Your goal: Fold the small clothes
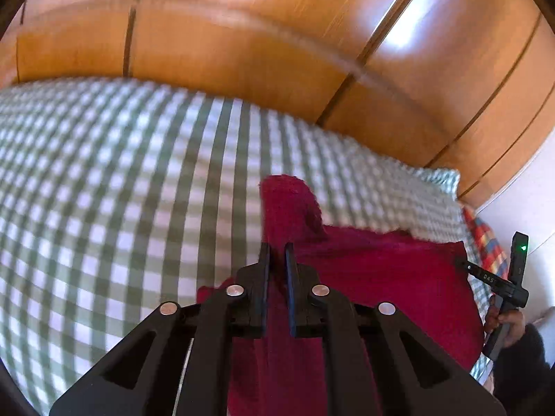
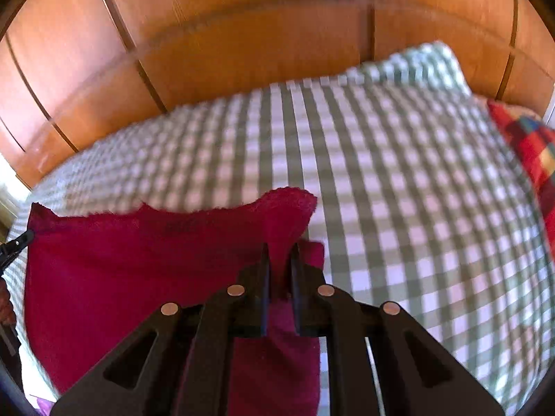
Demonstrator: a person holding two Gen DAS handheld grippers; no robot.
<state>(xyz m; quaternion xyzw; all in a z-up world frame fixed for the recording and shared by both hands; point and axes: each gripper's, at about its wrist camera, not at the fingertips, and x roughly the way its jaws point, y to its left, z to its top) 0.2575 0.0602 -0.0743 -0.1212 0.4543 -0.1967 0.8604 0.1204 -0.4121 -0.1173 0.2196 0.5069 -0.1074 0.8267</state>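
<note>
The left gripper (image 1: 277, 248) and right gripper (image 2: 280, 248) each pinch a top corner of the crimson knit cloth (image 2: 138, 263), holding it stretched above the green gingham bedspread (image 2: 381, 190). No fold shows yet; folding seems barely begun.

Green-checked bed (image 2: 399, 190) with a multicoloured plaid cloth (image 2: 530, 145) at its edge.
</note>
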